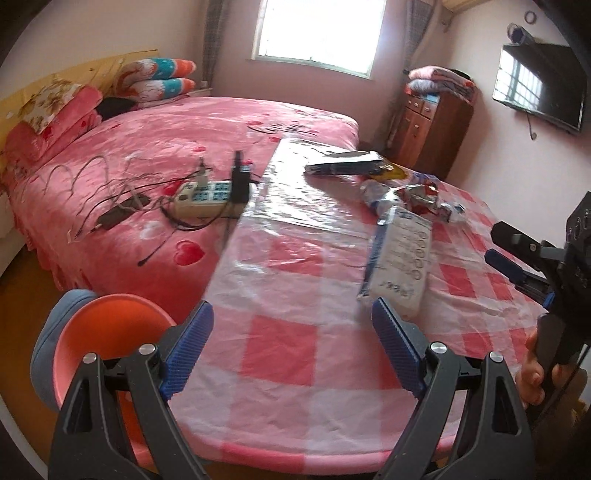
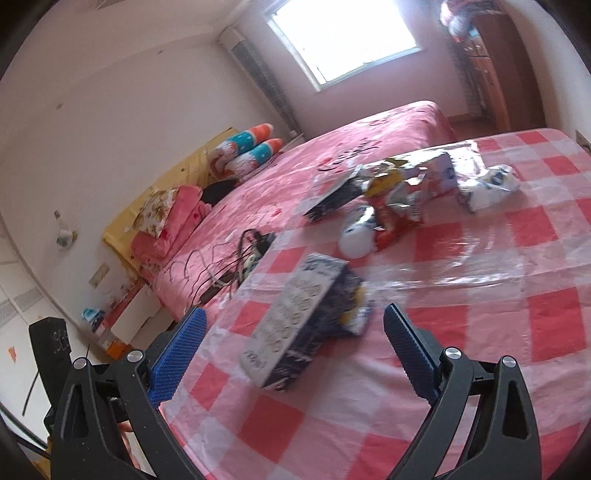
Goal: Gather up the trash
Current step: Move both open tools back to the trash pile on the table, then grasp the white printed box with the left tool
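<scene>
Pink walls and a bright window (image 1: pixel 317 29) frame a bedroom where a table (image 1: pixel 295 354) under a pink-and-white checked plastic cloth stands against the side of a bed (image 1: pixel 166 125).

Trash lies scattered on the table. Nearest the table's front edge is a flattened white-and-dark carton (image 2: pixel 295 328), tilted, resting on the cloth. Behind the carton, toward the far side of the table, sits a cluster of crumpled wrappers: a red and silver snack bag (image 2: pixel 395 206), a white wad (image 2: pixel 356 236) touching it, a yellow packet (image 2: pixel 384 181) and a flat dark package (image 2: pixel 332 199). A white crumpled bag (image 2: pixel 487 184) lies a little apart from that cluster.

Right gripper (image 2: pixel 291 332), its blue pads spread wide, hovers over the front of the table with the carton between its fingers in the view; the pads do not touch it and nothing is grasped. Left gripper (image 1: pixel 291 332) is likewise released, fingers wide apart above bare cloth, the carton (image 1: pixel 399 258) just ahead of its right finger. A hand (image 1: pixel 535 373) shows at the table's right edge, holding the right gripper's handle.

Beyond the table's left edge, a white power strip (image 1: pixel 207 195) with tangled black cables lies on the pink bedspread. Pillows (image 1: pixel 159 77) pile at the headboard. An orange stool (image 1: pixel 110 339) stands by the table's near left corner. Past the table's far end are a wooden cabinet (image 1: pixel 428 129) topped with folded blankets, and a wall-mounted television (image 1: pixel 539 88).
</scene>
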A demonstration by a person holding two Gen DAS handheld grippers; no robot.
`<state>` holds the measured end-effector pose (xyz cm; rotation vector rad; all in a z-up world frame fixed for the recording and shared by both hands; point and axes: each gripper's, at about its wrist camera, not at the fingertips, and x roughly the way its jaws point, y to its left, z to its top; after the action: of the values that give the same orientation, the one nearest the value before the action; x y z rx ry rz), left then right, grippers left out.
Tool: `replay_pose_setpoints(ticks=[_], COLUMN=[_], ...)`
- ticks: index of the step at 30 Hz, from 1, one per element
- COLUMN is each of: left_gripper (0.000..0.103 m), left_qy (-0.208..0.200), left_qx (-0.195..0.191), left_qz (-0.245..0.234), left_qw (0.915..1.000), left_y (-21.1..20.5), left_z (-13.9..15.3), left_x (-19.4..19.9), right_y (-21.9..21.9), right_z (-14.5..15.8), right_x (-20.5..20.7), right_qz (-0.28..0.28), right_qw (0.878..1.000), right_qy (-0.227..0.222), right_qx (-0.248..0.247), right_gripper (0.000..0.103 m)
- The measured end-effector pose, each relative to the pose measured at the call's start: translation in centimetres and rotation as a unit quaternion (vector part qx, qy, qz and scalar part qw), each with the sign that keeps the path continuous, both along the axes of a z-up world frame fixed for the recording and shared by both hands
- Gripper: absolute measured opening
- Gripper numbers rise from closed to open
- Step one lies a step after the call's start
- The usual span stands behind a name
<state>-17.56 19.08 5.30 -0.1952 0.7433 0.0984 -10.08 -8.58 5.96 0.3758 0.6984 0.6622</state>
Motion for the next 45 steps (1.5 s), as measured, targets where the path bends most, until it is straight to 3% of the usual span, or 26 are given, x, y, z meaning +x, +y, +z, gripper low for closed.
replay_pose_setpoints(ticks=[10, 16, 30, 37, 45], left_gripper=[0.088, 0.088, 0.070, 0.068, 0.066], left_qy=[0.021, 0.045, 0.090, 0.071, 0.045], left_qx=[0.017, 0.029, 0.043, 0.034, 0.007], left_qz=[-0.072, -0.095, -0.062, -0.054, -0.031], left_qw=[0.9971, 0.9941, 0.9931, 0.9954, 0.9985], left_y=[-5.8, -8.4, -9.6, -9.5, -8.0], left_z=[0.2, -0.7, -2.5, -3.1, -3.1], left_x=[4.3, 7.5, 11.9, 12.1, 11.3], right_y=[-5.1, -6.6, -6.4, -5.4, -5.1], right_z=[-1.9, -3.1, -3.6, -3.4, -4.1], right_x=[3.4, 5.3, 6.2, 5.9, 6.3], right_qz=[-0.053, -0.052, 0.001, 0.012, 0.006], right_qw=[0.997, 0.994, 0.993, 0.995, 0.994], right_qy=[0.046, 0.086, 0.109, 0.093, 0.105], right_qx=[0.026, 0.033, 0.046, 0.027, 0.017], right_gripper=[0.095, 0.095, 0.095, 0.095, 0.095])
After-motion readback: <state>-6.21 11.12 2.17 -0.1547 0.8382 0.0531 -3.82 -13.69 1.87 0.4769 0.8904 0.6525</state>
